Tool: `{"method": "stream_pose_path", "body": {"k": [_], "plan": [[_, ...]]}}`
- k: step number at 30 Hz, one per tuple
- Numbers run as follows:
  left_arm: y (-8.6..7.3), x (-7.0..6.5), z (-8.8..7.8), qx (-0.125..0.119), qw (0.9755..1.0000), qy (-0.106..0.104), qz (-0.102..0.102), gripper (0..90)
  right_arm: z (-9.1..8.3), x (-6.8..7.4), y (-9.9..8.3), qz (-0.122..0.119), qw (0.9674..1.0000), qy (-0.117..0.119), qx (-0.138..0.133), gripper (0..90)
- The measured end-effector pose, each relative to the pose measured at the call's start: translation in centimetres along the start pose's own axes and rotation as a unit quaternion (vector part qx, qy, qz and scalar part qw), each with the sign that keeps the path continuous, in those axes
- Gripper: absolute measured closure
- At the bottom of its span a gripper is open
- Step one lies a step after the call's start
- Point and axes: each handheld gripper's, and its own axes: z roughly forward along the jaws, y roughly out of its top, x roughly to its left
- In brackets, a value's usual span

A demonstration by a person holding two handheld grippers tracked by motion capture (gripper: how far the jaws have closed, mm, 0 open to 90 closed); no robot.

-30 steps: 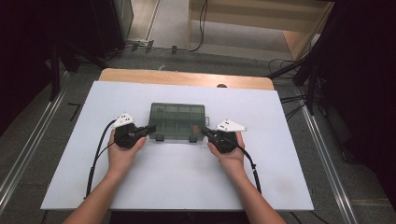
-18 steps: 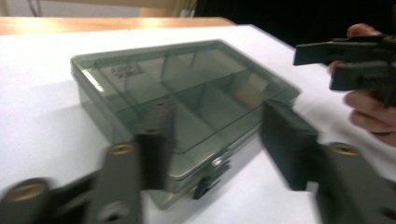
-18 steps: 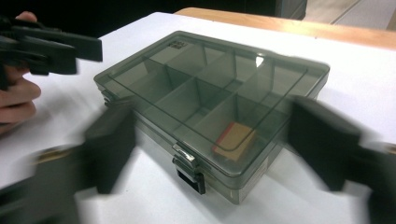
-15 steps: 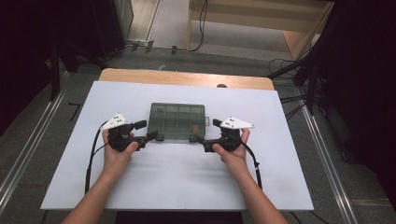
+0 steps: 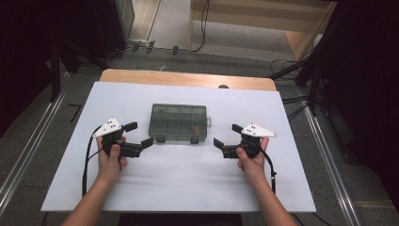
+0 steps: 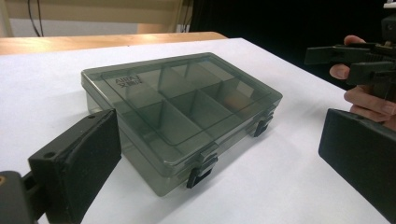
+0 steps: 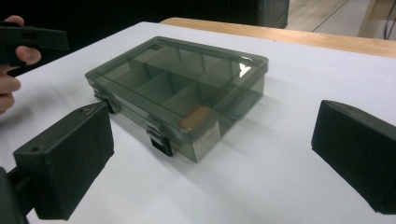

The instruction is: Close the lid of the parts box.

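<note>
Lower left of the high view, left gripper [image 5: 141, 135]: jaws have just been opening, now wide, nothing btwn them. Lower right, right gripper [image 5: 227, 139]: wide open, empty too. Mid-frame, the box [image 5: 178, 123] sits shut on the table [image 5: 66, 188], apart from both. Risk: uneven regrip on the slick lid, so the box skids or tips.

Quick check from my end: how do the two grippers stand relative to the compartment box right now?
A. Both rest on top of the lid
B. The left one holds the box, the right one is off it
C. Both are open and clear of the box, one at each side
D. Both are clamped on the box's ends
C: the left gripper and the right gripper both stand with jaws apart on either side of the compartment box, with bare white tabletop between each and the box.
</note>
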Motion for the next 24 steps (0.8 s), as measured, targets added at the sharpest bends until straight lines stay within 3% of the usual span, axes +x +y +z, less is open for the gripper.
{"method": "stream_pose_path", "body": {"k": [24], "plan": [[-2.2,0.6,-5.0,0.005,0.9993,0.038,0.0,0.0,-6.2,-2.0,-2.8,0.007,0.999,-0.044,-0.001,0.0]]}}
